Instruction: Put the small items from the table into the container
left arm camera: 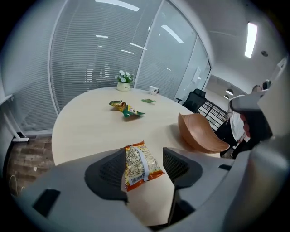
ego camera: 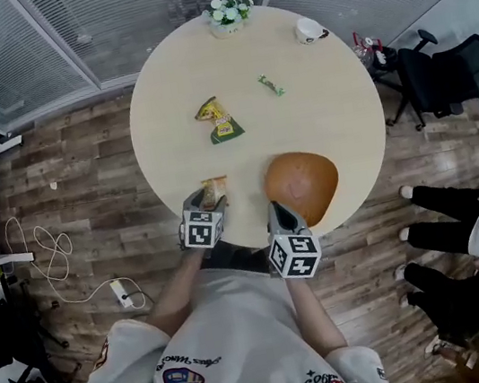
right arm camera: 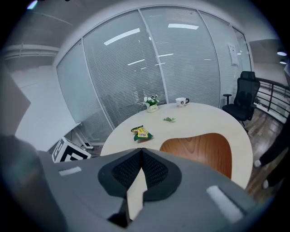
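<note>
An orange snack packet [left arm camera: 140, 166] lies flat on the round table [ego camera: 329, 126] near its front edge. My left gripper [left arm camera: 144, 163] stands open around the orange snack packet [ego camera: 215, 189], with its pads on either side and the right pad clearly apart from it. A wooden bowl [ego camera: 302, 186] sits just to the right. My right gripper [right arm camera: 142, 154] is shut with nothing in it, at the wooden bowl's [right arm camera: 204, 149] near left rim. Two yellow and green packets [ego camera: 220, 118] lie mid-table, and a small green wrapped sweet [ego camera: 271, 84] lies farther back.
A flower pot [ego camera: 228, 13] and a white cup [ego camera: 310, 30] stand at the table's far edge. Office chairs [ego camera: 452, 73] and seated people [ego camera: 475, 238] are to the right. Cables and a power strip [ego camera: 120, 292] lie on the wooden floor at left.
</note>
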Motion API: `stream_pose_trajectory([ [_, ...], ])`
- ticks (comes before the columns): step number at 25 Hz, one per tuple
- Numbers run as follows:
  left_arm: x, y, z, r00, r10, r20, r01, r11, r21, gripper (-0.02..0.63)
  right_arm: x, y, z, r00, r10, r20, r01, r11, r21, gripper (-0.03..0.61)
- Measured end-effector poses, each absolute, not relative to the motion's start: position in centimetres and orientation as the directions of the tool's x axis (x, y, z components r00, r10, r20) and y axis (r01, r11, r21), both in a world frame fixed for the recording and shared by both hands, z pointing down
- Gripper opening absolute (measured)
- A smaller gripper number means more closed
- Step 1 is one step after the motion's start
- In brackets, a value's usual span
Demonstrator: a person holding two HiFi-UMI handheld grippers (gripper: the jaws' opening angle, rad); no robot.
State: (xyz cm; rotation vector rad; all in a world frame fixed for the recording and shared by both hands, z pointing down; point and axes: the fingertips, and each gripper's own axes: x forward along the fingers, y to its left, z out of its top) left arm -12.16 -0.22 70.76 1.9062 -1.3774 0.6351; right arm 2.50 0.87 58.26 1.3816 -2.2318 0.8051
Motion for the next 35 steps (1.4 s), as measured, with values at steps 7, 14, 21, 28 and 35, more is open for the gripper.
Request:
stream_pose_trajectory([
  [7, -12.2, -0.9, 74.8, 0.298, -0.533, 0.792, -0.954, -0.181, 0.237, 0.241, 2.3, -0.6, 59.2, -0.436, -0.640, 0.632, -0.898, 0.349, -0.266, 0.002],
  [14, -11.3, -1.0, 75.0, 0.284, -0.520, 0.806, -0.958, -0.200, 0.208, 0.134, 4.0, -1.7, 59.4, -0.440, -0.632, 0.638, -0.897, 0.344, -0.279, 0.002],
  [21, -8.5, -4.2, 68.4, 0.360, -0.608, 0.708, -0.933, -0.241, 0.267, 0.123, 6.1, -2.6, 59.0, -0.437, -0.654, 0.617, -0.899, 0.323, -0.295, 0.002],
  [28, 0.0, -8.5, 60.2, 0.525, -0.630, 0.573, -0.847, -0.457, 0.272, 0.123, 10.5, -3.3, 58.9, -0.375, -0.706, 0.601, -0.924, 0.232, -0.304, 0.002],
  [35, 9.3, -6.9, 63.3, 0.624, -0.453, 0.637, -0.745, -0.590, 0.310, 0.124, 15.9, -1.9, 59.0, -0.283, -0.749, 0.599, -0.945, 0.111, -0.308, 0.002],
])
